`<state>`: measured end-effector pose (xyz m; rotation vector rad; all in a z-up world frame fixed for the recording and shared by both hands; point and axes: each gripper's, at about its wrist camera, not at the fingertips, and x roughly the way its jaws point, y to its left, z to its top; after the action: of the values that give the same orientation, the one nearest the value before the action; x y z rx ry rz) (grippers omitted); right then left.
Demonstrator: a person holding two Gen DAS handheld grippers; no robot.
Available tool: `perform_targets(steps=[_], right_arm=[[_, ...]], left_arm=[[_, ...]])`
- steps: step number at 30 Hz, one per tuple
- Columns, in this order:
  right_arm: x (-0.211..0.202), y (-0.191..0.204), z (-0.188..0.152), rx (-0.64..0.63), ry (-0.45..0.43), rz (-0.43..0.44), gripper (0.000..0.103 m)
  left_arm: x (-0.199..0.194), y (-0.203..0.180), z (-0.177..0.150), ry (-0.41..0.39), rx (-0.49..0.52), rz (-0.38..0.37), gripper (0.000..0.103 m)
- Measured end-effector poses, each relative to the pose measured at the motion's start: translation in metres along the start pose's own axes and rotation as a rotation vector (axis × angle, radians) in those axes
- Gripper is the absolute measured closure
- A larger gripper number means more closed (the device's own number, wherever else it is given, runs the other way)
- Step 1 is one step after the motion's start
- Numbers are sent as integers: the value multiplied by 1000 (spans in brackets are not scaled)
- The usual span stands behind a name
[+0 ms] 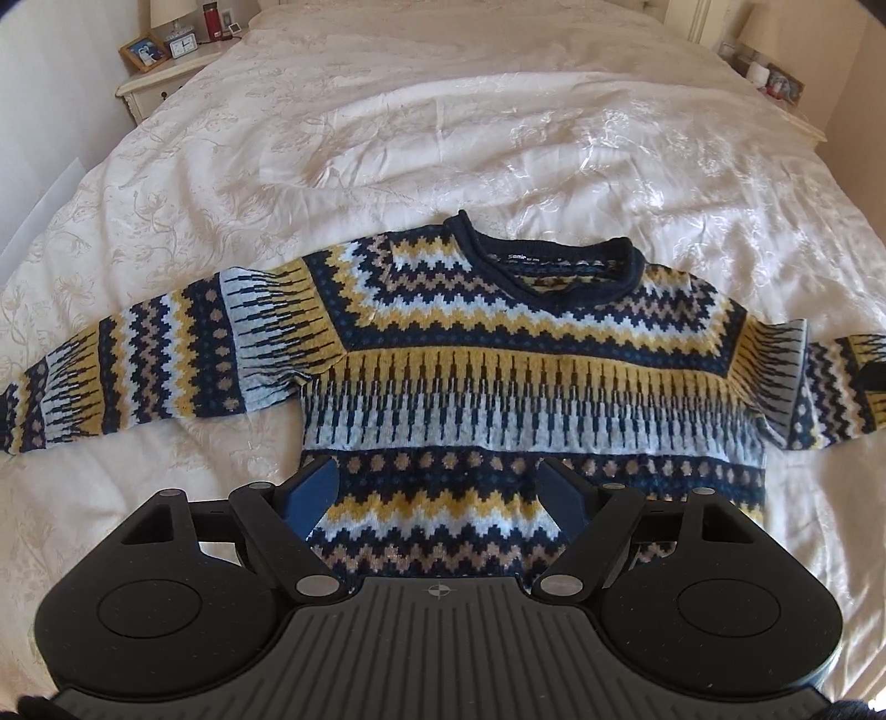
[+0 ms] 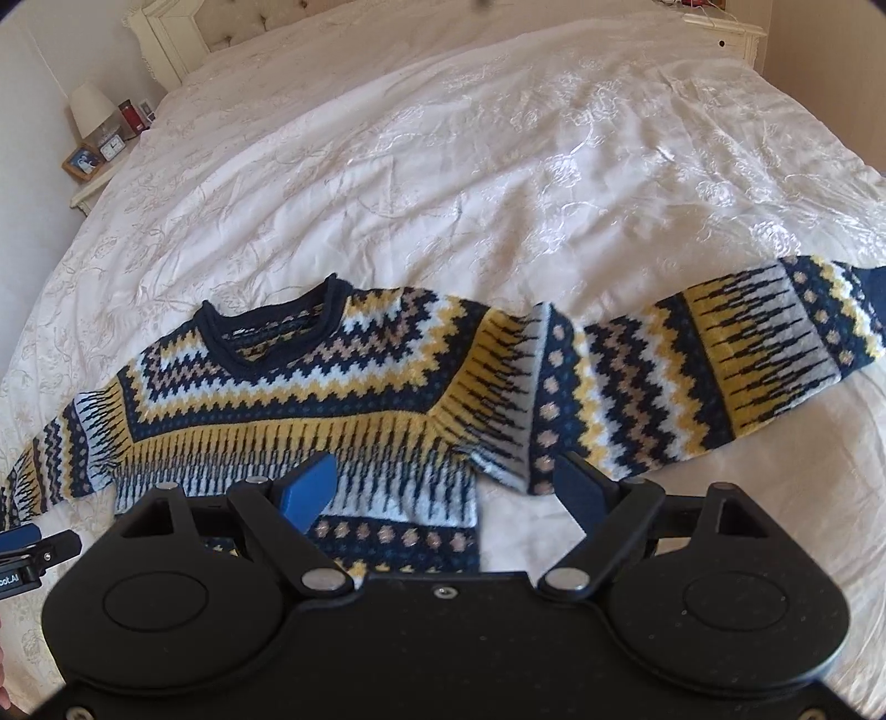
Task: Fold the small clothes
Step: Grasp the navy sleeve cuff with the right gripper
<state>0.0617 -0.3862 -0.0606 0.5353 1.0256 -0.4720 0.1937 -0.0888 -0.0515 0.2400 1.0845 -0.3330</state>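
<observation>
Your navy, mustard, pale-blue and tan zigzag-patterned knitted sweater (image 1: 498, 354) lies flat, front up, on the cream embroidered bedspread (image 1: 443, 138), both sleeves stretched out sideways and its rolled navy collar (image 1: 554, 260) pointing toward the head of the bed. Your left gripper (image 1: 437, 487) hangs over the sweater's lower body with its blue-padded fingers (image 1: 315, 487) spread wide, nothing pinched between them. Your right gripper (image 2: 443, 487) sits over the sweater's right underarm, where body meets sleeve, jaws likewise spread and gripping nothing. Whether either set of fingertips touches the knit cannot be told. Beyond the sweater's left sleeve, a cream bedside table (image 1: 160, 77) carries a framed photograph (image 1: 145, 52) and a small white clock (image 1: 183, 44).
</observation>
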Motion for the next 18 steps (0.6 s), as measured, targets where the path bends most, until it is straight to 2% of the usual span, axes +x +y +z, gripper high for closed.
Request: perform_targets(steps=[4, 10, 14, 18], right_arm=[[-3, -64, 29, 25, -19, -52, 17], [-10, -177, 72, 134, -40, -149, 18], [-7, -242, 89, 169, -29, -225, 18], [5, -286, 95, 186, 0, -244, 18]], left_arm=[[-4, -26, -5, -5, -38, 33, 25], [-8, -57, -13, 15, -87, 67, 25], [-13, -73, -16, 16, -128, 86, 25], [-15, -86, -20, 27, -136, 109, 25]])
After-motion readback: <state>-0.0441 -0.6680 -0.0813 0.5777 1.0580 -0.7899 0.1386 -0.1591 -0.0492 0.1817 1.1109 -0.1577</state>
